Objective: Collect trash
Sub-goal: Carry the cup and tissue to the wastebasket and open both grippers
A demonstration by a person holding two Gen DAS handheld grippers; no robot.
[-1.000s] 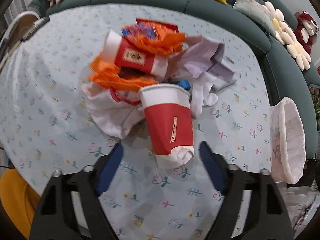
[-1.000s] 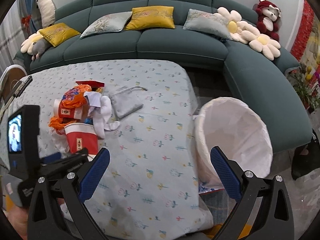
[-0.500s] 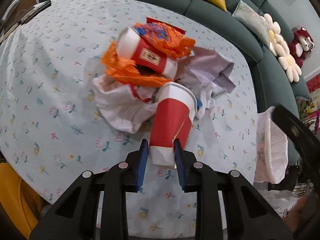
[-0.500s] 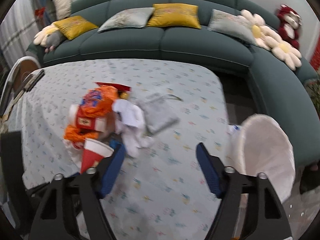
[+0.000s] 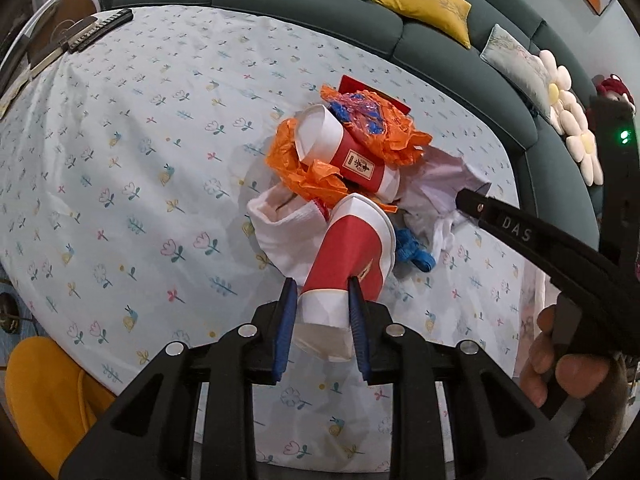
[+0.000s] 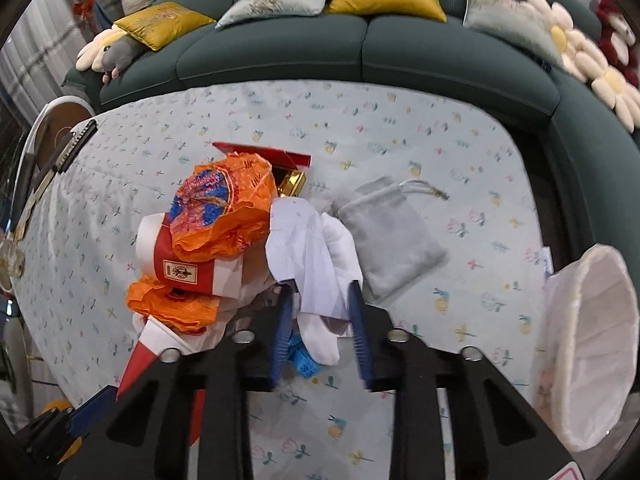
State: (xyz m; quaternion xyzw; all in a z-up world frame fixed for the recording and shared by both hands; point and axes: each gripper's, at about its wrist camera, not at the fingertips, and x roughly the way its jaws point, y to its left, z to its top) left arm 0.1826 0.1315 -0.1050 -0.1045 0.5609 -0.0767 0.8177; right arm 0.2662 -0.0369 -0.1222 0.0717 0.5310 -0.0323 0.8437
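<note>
A trash pile lies on the floral tablecloth [image 5: 120, 184]: a second red paper cup [image 5: 348, 156], orange plastic wrappers [image 5: 384, 128], white crumpled paper [image 6: 316, 256], a blue scrap [image 5: 412, 248]. My left gripper [image 5: 322, 304] is shut on the base of a red paper cup [image 5: 352, 248], which tilts away from me. My right gripper [image 6: 320, 304] is shut on the white crumpled paper at the pile's right side. The red cup also shows in the right wrist view [image 6: 148, 352].
A white-lined trash bin [image 6: 588, 344] stands off the table's right edge. A grey pouch [image 6: 388, 240] lies right of the pile. A red box [image 6: 272, 156] lies behind the pile. A green sofa [image 6: 360, 48] with cushions curves behind. A remote [image 5: 100, 28] lies far left.
My left gripper closed on the red cup and lifted it off the table, tilted. My right gripper moved left from the bin side to the pile and closed on the white paper.
</note>
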